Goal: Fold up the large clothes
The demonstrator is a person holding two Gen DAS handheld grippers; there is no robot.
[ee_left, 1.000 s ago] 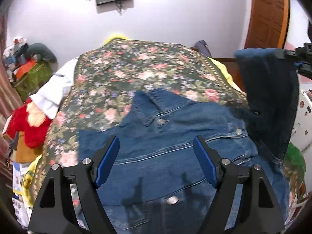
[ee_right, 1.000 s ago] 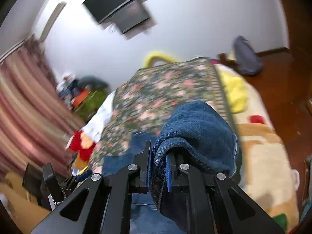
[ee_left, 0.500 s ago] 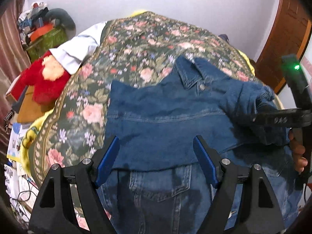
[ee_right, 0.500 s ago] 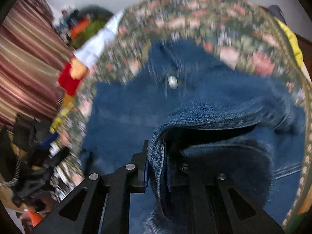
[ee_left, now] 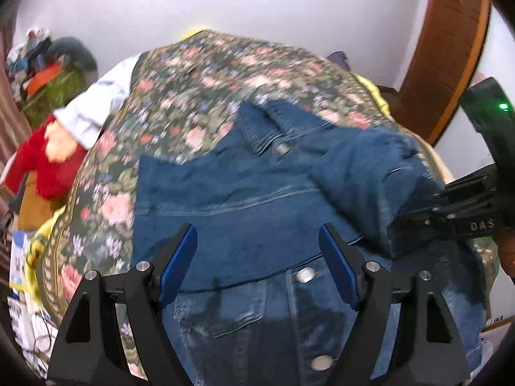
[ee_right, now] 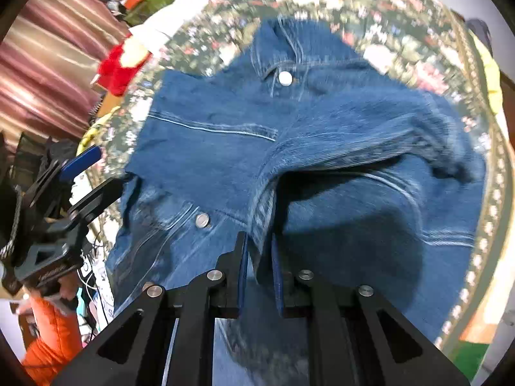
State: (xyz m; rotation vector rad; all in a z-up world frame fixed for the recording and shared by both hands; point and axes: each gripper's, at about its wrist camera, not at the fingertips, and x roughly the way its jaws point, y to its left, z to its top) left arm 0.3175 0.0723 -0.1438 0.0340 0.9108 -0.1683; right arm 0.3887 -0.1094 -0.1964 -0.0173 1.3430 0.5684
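A blue denim jacket (ee_left: 231, 199) lies front up on the floral bedspread (ee_left: 199, 74), collar toward the far wall. My left gripper (ee_left: 257, 257) hovers open above the jacket's chest, nothing between its blue pads. My right gripper (ee_right: 259, 251) is shut on the jacket's sleeve (ee_right: 322, 157), which is drawn across the jacket's front and arches up from the pads. In the left wrist view the right gripper (ee_left: 399, 222) shows at the right edge with the sleeve (ee_left: 363, 173) bunched in it. In the right wrist view the left gripper (ee_right: 96, 173) sits at the left edge.
A red plush toy (ee_left: 42, 164) and a white cloth (ee_left: 93, 109) lie off the bed's left side, with clutter (ee_left: 45, 74) behind. A wooden door (ee_left: 450, 48) stands at the right. A person's orange sleeve (ee_right: 51, 337) shows at the lower left.
My right gripper has come down and swung the sleeve from hanging high at the right onto the jacket's front. My left gripper stayed open and shifted slightly over the jacket.
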